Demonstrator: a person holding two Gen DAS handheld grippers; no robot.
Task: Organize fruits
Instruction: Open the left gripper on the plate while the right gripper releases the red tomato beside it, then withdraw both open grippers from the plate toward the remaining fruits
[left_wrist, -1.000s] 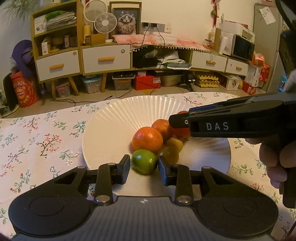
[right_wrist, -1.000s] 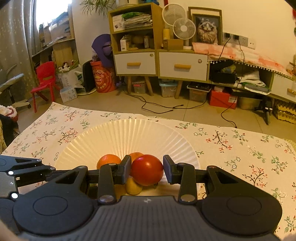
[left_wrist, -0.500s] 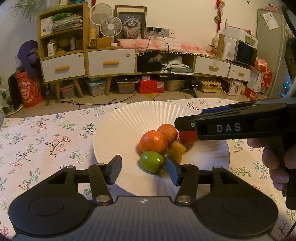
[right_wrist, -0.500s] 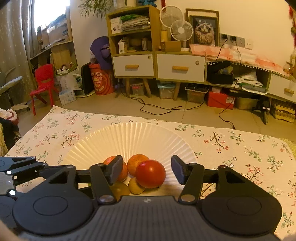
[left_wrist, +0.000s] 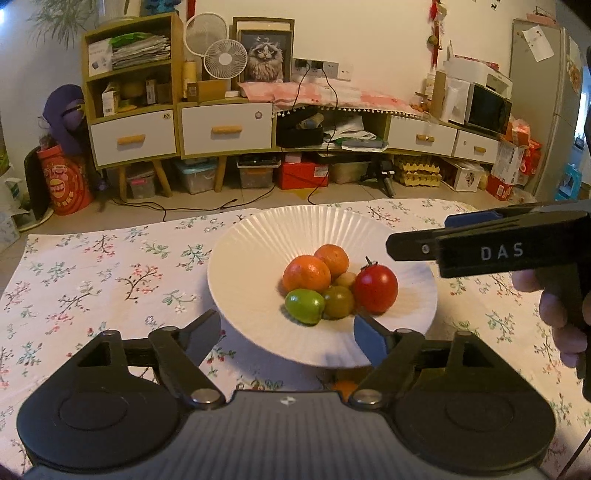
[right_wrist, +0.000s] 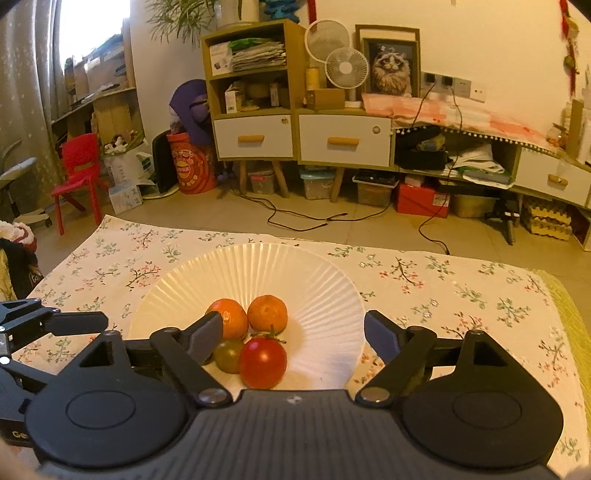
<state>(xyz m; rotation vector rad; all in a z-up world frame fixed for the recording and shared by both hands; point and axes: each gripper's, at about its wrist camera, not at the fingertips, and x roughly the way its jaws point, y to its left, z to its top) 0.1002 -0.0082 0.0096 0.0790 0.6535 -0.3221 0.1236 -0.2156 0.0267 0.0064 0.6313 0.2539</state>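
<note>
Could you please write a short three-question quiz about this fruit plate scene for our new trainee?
1. True or false: the tomato lies on the plate.
2. How many oranges are on the plate?
3. Which fruit lies nearest the left gripper: A) tomato, B) green fruit, C) orange?

Key: 1 true; 2 two; 3 B. Both the left and the right gripper have just been opening, with nothing pressed between their fingers.

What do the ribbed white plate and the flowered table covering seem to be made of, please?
The ribbed white plate looks like glazed ceramic, though the look leaves plastic open: smooth moulded ridges with a soft sheen. The flowered table covering looks like matte woven cloth, printed with small blossoms and lying slightly rumpled.
</note>
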